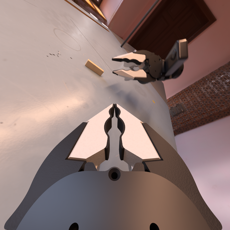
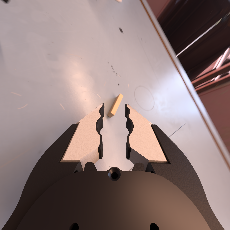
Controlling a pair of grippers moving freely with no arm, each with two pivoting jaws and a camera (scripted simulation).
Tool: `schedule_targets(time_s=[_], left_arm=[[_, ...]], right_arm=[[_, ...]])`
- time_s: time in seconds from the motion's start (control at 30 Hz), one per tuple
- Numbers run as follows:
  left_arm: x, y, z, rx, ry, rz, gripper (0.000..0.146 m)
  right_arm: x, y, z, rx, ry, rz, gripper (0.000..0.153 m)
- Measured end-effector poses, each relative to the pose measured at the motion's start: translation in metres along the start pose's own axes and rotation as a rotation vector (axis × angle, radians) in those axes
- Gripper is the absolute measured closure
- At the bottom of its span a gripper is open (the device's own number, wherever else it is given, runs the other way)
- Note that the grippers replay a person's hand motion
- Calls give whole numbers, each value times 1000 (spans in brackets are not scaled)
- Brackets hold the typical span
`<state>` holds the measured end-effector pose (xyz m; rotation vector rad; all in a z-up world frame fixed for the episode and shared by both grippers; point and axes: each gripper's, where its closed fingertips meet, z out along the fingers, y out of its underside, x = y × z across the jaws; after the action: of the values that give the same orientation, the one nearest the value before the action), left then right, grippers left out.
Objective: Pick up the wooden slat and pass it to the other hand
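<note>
The slat (image 2: 115, 105) lies flat on the pale table (image 2: 49, 49), untouched and free of either gripper; the step in hand is judged to be the approach before the pick, with nothing yet lifted or passed; the right gripper (image 2: 114, 105) is held with its fingers (image 2: 89, 125) spread apart and empty, and the slat is seen just beyond and between the tips, its near end closer to the left-hand finger, its length angled a little off the fingers' line; seen from the left wrist view, the right gripper (image 1: 113, 65) hovers near the slat (image 1: 94, 67), not touching it; the left gripper (image 1: 114, 104) is kept well back with its fingertips pressed together on nothing; the next move is judged to call for the right gripper to be advanced and lowered until the slat sits between the fingers, a small turn being made so that they close across its narrow width; the left fingers must be opened before any handover
</note>
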<state>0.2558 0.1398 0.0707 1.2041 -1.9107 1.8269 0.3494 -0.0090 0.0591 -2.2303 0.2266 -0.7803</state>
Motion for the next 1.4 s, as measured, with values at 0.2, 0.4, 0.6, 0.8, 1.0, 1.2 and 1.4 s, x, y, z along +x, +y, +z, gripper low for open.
schedule_targets(time_s=[0.2,0.4,0.6,0.8,1.0,1.2,1.4], left_arm=[[0,1,4,-23,13,8,146],[2,0,1,-3,30,7,146],[7,0,0,-8,91,-4,146],[12,-3,-4,21,142,-8,146],[14,-8,-9,59,168,-12,131],[13,-9,-9,68,155,-8,128],[9,-15,-8,91,64,100,122]], right_arm=[[9,24,30,-208,-84,339,115],[2,28,42,-273,-45,542,107],[3,33,47,-316,49,587,121],[3,28,55,-314,17,541,143],[-3,22,55,-278,-71,366,143],[-25,-27,42,-10,-188,188,143],[-56,-93,18,304,-368,258,143]])
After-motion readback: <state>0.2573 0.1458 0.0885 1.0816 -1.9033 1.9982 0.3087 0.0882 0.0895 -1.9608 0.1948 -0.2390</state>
